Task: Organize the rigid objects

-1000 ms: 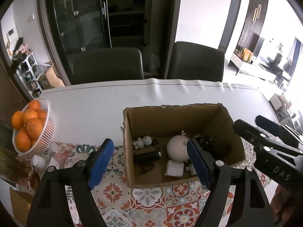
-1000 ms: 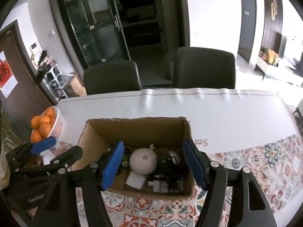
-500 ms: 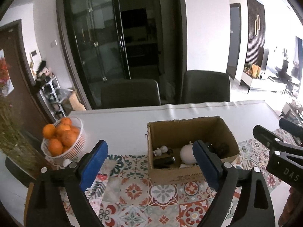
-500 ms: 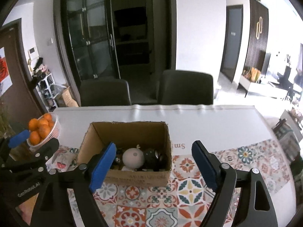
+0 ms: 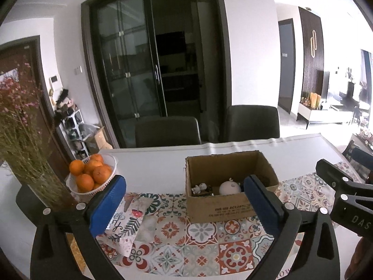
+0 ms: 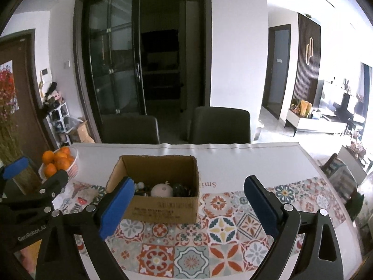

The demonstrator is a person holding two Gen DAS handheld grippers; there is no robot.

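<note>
Both sets of jaws wide, nothing held: left gripper (image 5: 185, 206) and right gripper (image 6: 187, 206) hover apart from the cardboard box (image 6: 160, 206), which sits on the tiled mat (image 6: 219, 231) at 12 o'clock. Inside: round white toy (image 5: 229, 187), small figurine (image 5: 198, 188), dark bits. Toy prob light, stiff, smooth, so grip across its widest part. Orange basket (image 5: 77, 187) at 10 o'clock.
</note>
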